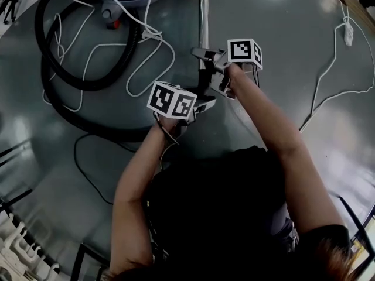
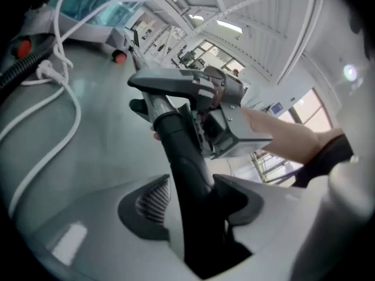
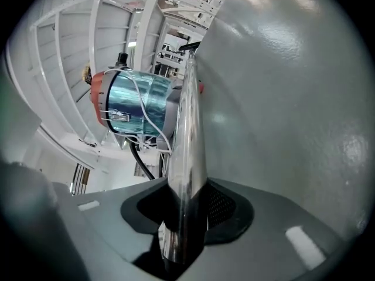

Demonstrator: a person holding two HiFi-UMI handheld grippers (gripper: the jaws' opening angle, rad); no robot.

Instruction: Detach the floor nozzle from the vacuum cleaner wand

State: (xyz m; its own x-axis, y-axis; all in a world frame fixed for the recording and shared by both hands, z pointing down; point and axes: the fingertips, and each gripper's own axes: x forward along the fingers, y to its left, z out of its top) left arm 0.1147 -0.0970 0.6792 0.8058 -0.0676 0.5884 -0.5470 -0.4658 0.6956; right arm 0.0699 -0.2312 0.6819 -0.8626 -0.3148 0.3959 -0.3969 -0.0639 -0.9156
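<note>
While the right gripper [image 3: 187,206] is clamped on the chrome wand [image 3: 188,127], its pads pressing both sides of the tube, the left gripper [image 2: 196,201] sits just nearer the person. Its fingers are apart around a black neck [image 2: 181,151], which I take for the nozzle's socket end. That neck runs straight on from the wand's near end, so the joint looks unbroken. No view shows the nozzle's head. At the wand's far end sits the canister [image 3: 137,107], on the grey floor [image 1: 281,34].

The step in hand looks like setting a grip on either side of the joint, with the pull not yet made. Next, the left fingers would need to close firmly on the neck, over a release catch if there is one. They would then draw it along the wand's line toward the person while the right gripper holds the wand steady. A crooked pull could jam the fit.
</note>
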